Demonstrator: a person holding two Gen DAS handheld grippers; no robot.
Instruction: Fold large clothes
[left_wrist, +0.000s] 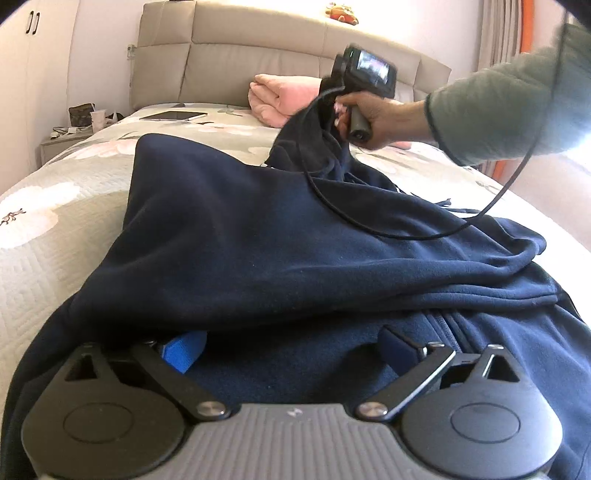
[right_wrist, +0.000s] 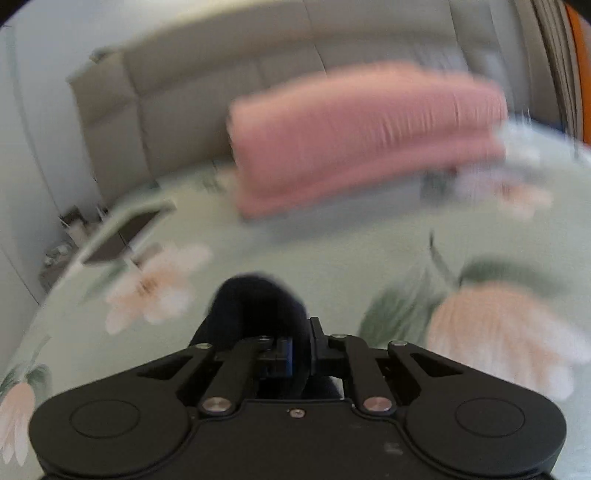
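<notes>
Left to right, left wrist view: white wardrobe (left_wrist: 33, 55) at far left, one nightstand (left_wrist: 62, 142) with a patterned bag (left_wrist: 82, 112) and a paper cup (left_wrist: 98, 120). Bed (left_wrist: 44, 229) has a pale floral quilted cover and a beige padded headboard (left_wrist: 258, 55). One tablet (left_wrist: 173, 116) lies flat near the headboard, one folded pink blanket (left_wrist: 277, 99) beside it, one orange plush toy (left_wrist: 341, 13) on top of the headboard. No readable writing; bag print too small to tell.

One navy hoodie (left_wrist: 277, 240) is spread across the bed. Left gripper (left_wrist: 291, 347) is low over its near hem, jaws wide apart, gripping nothing. Right gripper (right_wrist: 301, 354), jaws closed on a bunch of hoodie fabric, holds it up off the bed; right view is motion-blurred, so probably the hood end.
</notes>
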